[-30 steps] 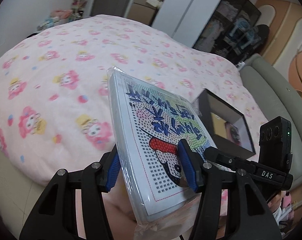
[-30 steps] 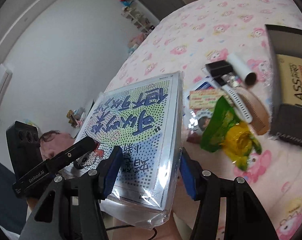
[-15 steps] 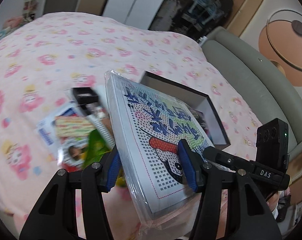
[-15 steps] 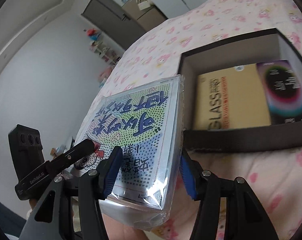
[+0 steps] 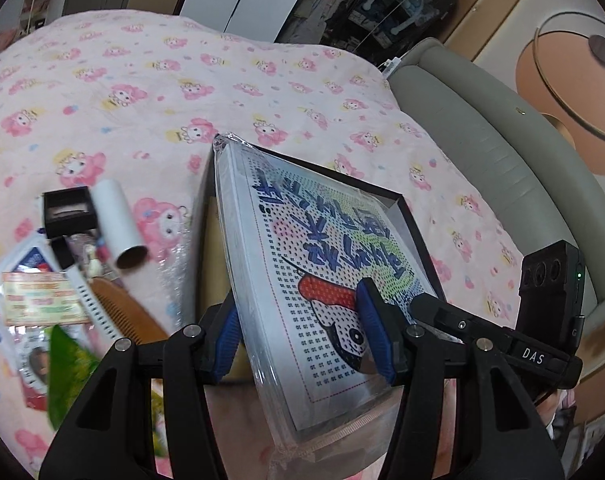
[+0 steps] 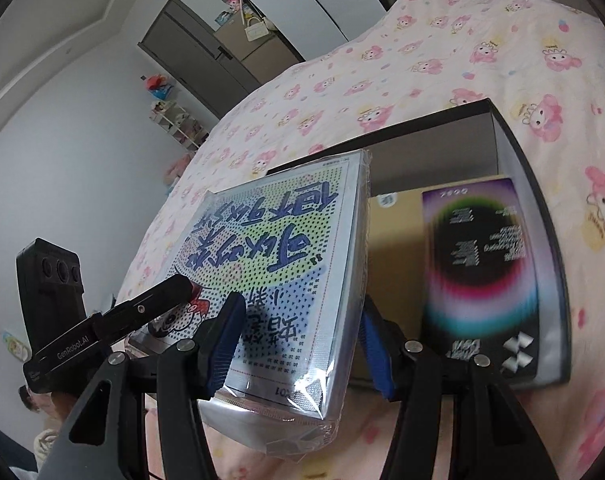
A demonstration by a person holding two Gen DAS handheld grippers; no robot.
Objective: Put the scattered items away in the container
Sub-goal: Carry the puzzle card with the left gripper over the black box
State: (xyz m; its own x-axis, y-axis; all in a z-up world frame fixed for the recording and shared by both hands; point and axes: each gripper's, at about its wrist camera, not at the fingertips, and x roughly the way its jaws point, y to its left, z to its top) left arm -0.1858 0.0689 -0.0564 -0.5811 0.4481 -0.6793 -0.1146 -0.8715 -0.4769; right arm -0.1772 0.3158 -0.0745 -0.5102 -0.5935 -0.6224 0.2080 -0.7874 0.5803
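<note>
A flat plastic-wrapped bead-art pack point(image 5: 302, 248) with blue lettering is held on edge, tilted, over the near-left part of the dark open box point(image 5: 416, 236). My left gripper point(image 5: 302, 336) is shut on the pack's near edge. My right gripper point(image 6: 300, 344) is shut on the same pack point(image 6: 286, 256) from the opposite side. In the right wrist view the box point(image 6: 514, 148) holds a tan carton point(image 6: 394, 264) and a purple and black pack point(image 6: 478, 256). Left of the box lie a white tube point(image 5: 118, 228), a black case point(image 5: 68, 210), a wooden comb point(image 5: 122, 308), a card packet point(image 5: 34, 300) and a green wrapper point(image 5: 66, 368).
Everything rests on a pink cartoon-print blanket point(image 5: 150, 92) on a bed. A grey padded bed edge point(image 5: 502, 160) runs along the right. A grey door point(image 6: 198, 56) and toy shelves point(image 6: 174, 116) stand by the far wall.
Both grippers have carried the pack across the bed toward the box. The scattered pile slid to the left of the left wrist view, and the box interior now fills the right wrist view.
</note>
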